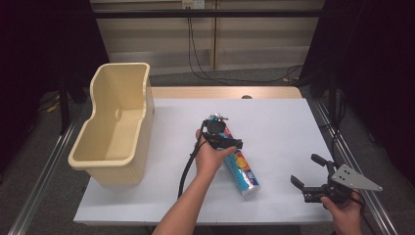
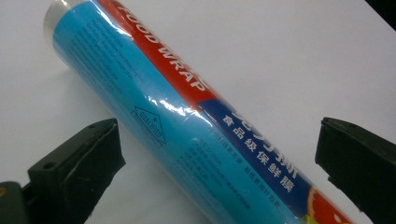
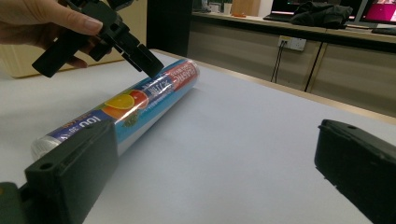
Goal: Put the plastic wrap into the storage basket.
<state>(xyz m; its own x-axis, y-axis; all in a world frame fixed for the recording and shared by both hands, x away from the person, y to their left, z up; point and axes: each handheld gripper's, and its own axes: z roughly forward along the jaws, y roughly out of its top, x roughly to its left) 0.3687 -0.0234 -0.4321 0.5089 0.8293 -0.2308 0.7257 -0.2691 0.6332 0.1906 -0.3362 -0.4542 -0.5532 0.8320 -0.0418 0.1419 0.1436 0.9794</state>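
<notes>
- Food wrap roll (image 1: 238, 164) lies flat on the white table (image 1: 279, 127), near the middle, a bit toward the person's side; long axis runs diagonally, far end toward the centre-back, near end toward the front right.
- Left hand-held gripper (image 1: 226, 142) hovers right over the roll's far half, jaws spread wide and straddling it, nothing clamped. In the left gripper view the roll (image 2: 187, 116) passes diagonally between the two black jaws with table showing on both sides, so not yet pinched.
- The jaw line crosses the roll's long axis at an angle rather than squarely; looks like a slight twist of the wrist may be needed before closing, otherwise the slick tube could roll or slip out.
- Right hand-held gripper (image 1: 308, 178) rests well apart at the table's front right corner, jaws wide open, empty. In the right gripper view the roll (image 3: 135, 107) lies ahead and to the left, its clear-capped end pointing back at this gripper.
- Left hand is clearly nearer; roll is directly below it, so the coming move is probably down and shut.
- Beige bin (image 1: 115, 125) stands on the table's left edge, open top, well apart from the roll; likely drop-off.
</notes>
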